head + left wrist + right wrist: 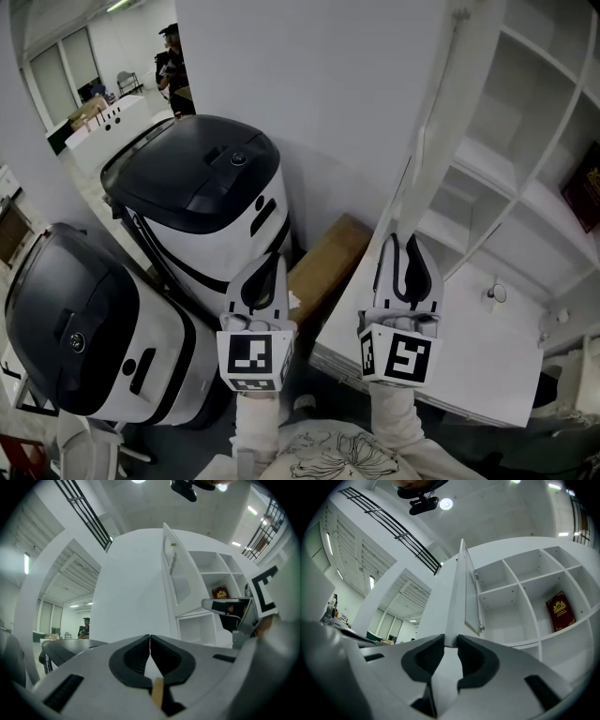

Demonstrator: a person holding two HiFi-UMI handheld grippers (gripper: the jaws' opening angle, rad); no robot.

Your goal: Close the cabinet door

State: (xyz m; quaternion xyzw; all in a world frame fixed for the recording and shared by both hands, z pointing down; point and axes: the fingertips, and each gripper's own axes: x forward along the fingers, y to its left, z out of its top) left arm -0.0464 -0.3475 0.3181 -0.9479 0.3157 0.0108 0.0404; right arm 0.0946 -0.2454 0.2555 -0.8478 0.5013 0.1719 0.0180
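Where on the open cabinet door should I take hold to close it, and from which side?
Grip the free vertical edge of the cabinet door, coming at it edge-on from the front, one jaw on each face. The panel is thin, flat and stands open toward you; the right hand-held gripper holds it there.

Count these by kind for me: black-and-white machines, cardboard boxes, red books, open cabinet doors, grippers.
Black-and-white machines: 2
Cardboard box: 1
Red book: 1
Open cabinet door: 1
Grippers: 2, the left gripper and the right gripper
Total: 7
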